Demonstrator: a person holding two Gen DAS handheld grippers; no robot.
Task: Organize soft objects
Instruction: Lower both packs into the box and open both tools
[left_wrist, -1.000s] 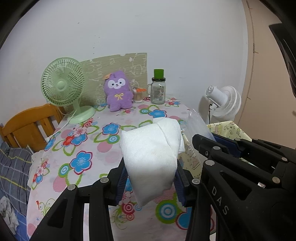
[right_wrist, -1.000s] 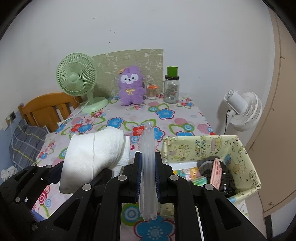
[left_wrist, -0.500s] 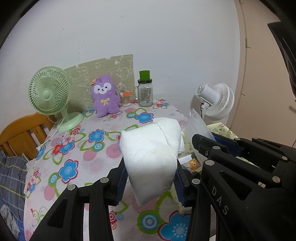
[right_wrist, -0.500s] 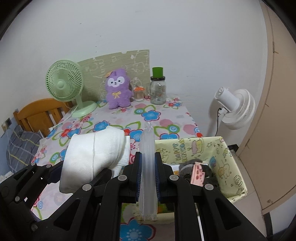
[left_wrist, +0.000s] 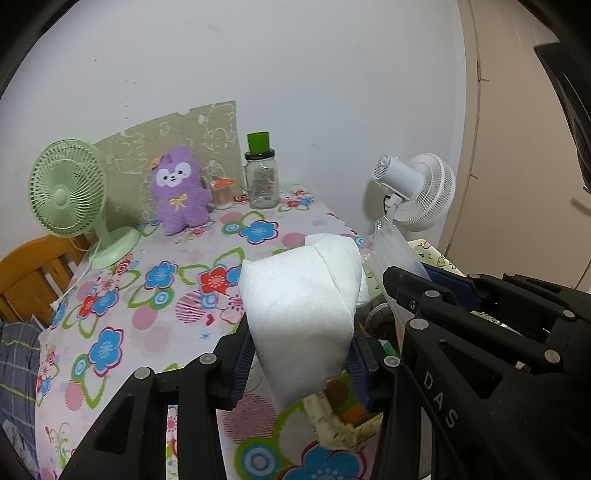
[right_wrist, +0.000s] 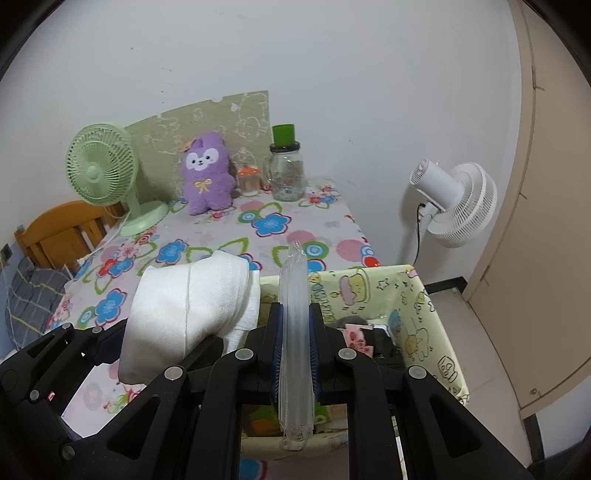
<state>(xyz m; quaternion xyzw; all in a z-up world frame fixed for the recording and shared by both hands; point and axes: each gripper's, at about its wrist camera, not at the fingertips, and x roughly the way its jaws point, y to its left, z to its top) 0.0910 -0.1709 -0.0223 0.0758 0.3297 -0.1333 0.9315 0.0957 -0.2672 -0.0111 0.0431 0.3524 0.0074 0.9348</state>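
Note:
My left gripper (left_wrist: 301, 363) is shut on a folded white cloth bundle (left_wrist: 303, 306), which rises between its blue pads above the floral table. That bundle (right_wrist: 184, 314) also shows at the left of the right wrist view. My right gripper (right_wrist: 295, 354) is shut on a flat clear plastic bag (right_wrist: 294, 332), held edge-on over the near rim of a yellow cartoon-print fabric bin (right_wrist: 424, 314). In the left wrist view the bag (left_wrist: 393, 251) sticks up to the right of the bundle. A purple plush toy (right_wrist: 207, 173) sits at the back of the table.
A green desk fan (right_wrist: 103, 170), a small orange-lidded jar (right_wrist: 248, 181) and a glass jar with a green lid (right_wrist: 286, 166) line the table's back. A white floor fan (right_wrist: 454, 199) stands right. A wooden chair (right_wrist: 62, 232) is left. The bin holds several small items (right_wrist: 362, 336).
Both grippers have moved rightward across the table with the bundle and the bag still gripped. The yellow bin now lies directly under them and the back-of-table objects have shifted left in view.

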